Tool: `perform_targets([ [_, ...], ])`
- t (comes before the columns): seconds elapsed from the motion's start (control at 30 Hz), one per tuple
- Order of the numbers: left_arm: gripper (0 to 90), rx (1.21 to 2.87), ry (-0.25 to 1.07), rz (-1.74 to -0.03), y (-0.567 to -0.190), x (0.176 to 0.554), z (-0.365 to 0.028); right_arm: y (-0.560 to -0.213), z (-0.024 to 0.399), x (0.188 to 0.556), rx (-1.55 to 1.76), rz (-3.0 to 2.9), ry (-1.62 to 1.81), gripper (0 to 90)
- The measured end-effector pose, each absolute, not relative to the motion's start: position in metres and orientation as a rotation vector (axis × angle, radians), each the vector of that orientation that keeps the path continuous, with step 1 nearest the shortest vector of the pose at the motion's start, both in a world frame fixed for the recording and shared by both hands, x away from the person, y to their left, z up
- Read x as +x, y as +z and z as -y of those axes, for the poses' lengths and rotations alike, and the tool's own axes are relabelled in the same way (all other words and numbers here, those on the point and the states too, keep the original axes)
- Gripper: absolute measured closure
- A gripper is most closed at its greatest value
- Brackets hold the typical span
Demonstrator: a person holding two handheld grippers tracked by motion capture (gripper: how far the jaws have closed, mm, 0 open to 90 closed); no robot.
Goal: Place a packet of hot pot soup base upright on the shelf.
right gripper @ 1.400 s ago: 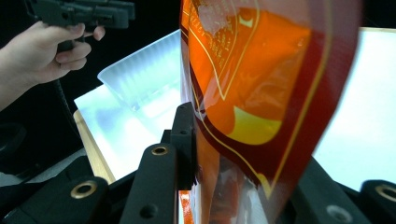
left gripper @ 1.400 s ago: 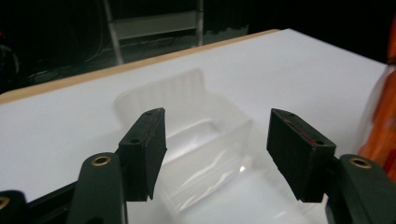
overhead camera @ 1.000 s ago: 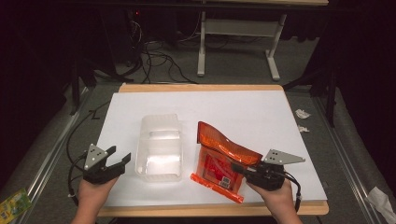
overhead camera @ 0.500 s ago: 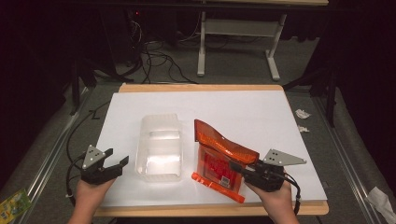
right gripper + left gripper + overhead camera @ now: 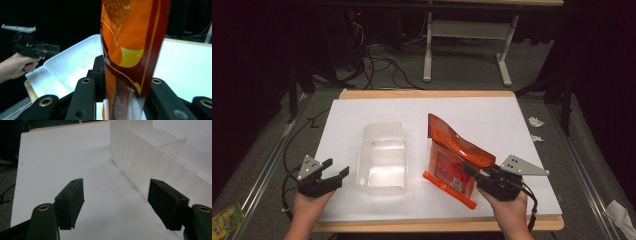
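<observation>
The orange snack bag [image 5: 457, 159] is standing tilted over the white table sheet [image 5: 377, 107], just right of the clear plastic container [image 5: 382, 157]; its long axis is running from the red sealed edge near the table's front, which is resting on or just above the sheet, up and away toward the far side, where the top end is curling over and pointing toward the far left; in the right gripper view the bag [image 5: 130, 45] is rising nearly upright between the 2 black jaws.

The right gripper [image 5: 487, 181] is clenching the bag's near right edge, its jaws pressing the film from both sides; the left gripper [image 5: 332, 175] is hovering at the container's left side with nothing between its 2 pads, and its jaws have just been widening; in the left gripper view the container's ribbed wall [image 5: 140, 162] is lying just beyond the right-hand jaw, apart from it.

Printing on the bag is showing as yellow shapes, dark red bands and a ring of small yellow lettering near the top; the words are too blurred to read, and no brand name can be made out.
</observation>
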State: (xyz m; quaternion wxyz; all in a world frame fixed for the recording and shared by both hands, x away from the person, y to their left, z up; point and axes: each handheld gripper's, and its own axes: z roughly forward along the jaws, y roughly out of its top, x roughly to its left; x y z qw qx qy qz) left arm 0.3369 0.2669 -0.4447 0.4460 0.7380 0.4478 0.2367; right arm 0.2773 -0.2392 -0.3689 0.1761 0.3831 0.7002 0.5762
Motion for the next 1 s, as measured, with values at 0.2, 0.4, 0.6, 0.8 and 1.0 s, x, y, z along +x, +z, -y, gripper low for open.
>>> perform_targets([
  [0.2,30.0,1.844,0.565,-1.089,-0.447,0.337,-0.264,-0.359,0.236,0.281,1.082,-1.939,1.631,72.6],
  [0.4,29.9,1.843,0.562,-1.08,-0.446,0.336,-0.264,-0.351,0.228,0.29,1.09,-1.91,1.642,72.6],
  [0.6,27.8,1.828,0.557,-1.082,-0.445,0.336,-0.266,-0.342,0.214,0.298,1.075,-1.898,1.66,72.6],
  [0.8,23.2,1.803,0.566,-1.09,-0.444,0.336,-0.27,-0.334,0.196,0.306,1.051,-1.895,1.685,72.6],
  [1.0,18.9,1.8,0.56,-1.098,-0.444,0.336,-0.271,-0.329,0.174,0.315,1.03,-1.895,1.713,72.6],
])
